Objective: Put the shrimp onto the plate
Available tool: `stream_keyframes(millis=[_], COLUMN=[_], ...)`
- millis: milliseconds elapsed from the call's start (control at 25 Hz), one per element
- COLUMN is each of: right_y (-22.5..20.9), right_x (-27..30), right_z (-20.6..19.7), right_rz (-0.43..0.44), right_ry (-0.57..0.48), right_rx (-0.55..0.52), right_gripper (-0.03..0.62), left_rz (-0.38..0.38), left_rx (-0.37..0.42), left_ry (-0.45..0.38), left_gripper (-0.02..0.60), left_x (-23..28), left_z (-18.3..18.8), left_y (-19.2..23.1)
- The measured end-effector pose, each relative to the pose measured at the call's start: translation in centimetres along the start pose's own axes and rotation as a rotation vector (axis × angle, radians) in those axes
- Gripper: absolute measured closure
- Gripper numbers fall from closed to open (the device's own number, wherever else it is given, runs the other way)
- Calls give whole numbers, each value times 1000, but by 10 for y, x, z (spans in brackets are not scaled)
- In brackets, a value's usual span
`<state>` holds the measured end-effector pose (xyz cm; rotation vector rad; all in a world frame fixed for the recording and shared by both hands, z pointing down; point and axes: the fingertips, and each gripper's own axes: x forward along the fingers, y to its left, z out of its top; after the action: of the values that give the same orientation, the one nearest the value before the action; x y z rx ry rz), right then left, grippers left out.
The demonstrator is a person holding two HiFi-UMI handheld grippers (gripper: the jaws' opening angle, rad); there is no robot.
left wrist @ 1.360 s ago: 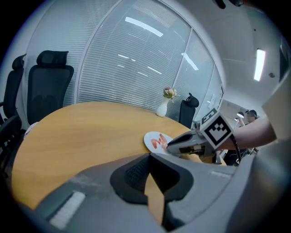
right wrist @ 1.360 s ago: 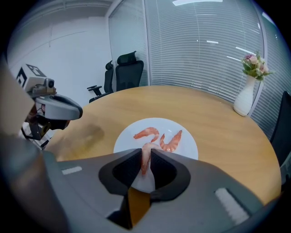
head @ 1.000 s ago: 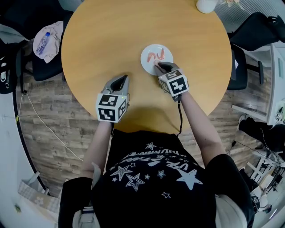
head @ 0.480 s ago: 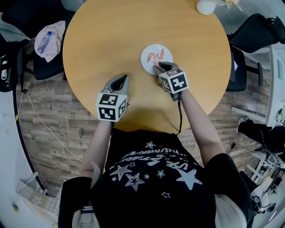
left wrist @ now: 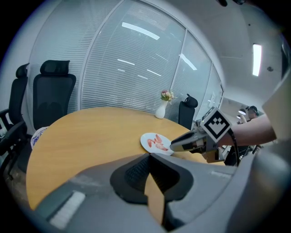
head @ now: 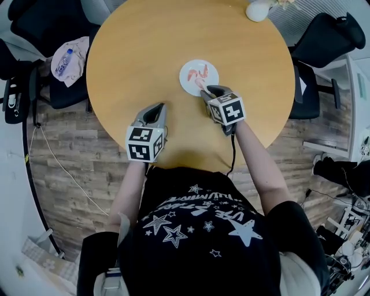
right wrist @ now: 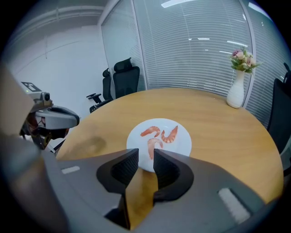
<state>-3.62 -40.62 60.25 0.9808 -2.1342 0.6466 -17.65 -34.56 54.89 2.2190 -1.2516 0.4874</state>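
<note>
A white plate (head: 188, 81) (right wrist: 182, 144) (left wrist: 146, 138) lies on the round wooden table (head: 150, 52), right of its middle. Three pink shrimp (head: 202, 72) (right wrist: 153, 144) (left wrist: 156, 142) lie on it. My right gripper (head: 203, 89) (right wrist: 145, 155) hovers at the plate's near edge. Its jaws have just been opening and stand open, with nothing between them; the nearest shrimp lies just beyond the tips. My left gripper (head: 158, 107) (left wrist: 149, 156) is shut and empty, above bare table to the left of the plate.
A white vase with flowers (head: 257, 8) (right wrist: 236, 93) (left wrist: 161, 109) stands at the table's far edge. Black office chairs (head: 324, 40) ring the table. One chair at the left (head: 66, 58) carries a cloth and a bottle.
The right gripper's jaws have parted and it has lifted slightly from the plate's near edge, leaving a shrimp on the plate. The left gripper has risen a little.
</note>
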Motion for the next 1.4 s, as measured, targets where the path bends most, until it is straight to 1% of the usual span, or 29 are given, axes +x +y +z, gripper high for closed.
stream_keyframes(millis=[200, 440, 720, 920, 1160, 1400], right_y=[3, 11, 26, 35, 45, 67], right_x=[-22, -56, -103, -134, -168, -197], right_z=[-13, -34, -48, -61, -85, -113], right_rz=[-7, -7, 4, 5, 11, 34], right_ry=[-25, -55, -114, -143, -169, -197], right_rx=[27, 41, 31, 25, 13, 26], right_gripper=[488, 491, 496, 499, 505, 514], left_rz=[1, -2, 8, 6, 13, 14], left_rx=[14, 34, 34, 36, 50, 52], left_ry=[-13, -17, -42, -48, -66, -65], left_gripper=[580, 580, 580, 580, 580, 580], left_x=[-13, -28, -51, -68, -89, -113], left_z=[-1, -8, -18, -30, -44, -70], left_y=[-15, -47, -85, -112, -148, -178])
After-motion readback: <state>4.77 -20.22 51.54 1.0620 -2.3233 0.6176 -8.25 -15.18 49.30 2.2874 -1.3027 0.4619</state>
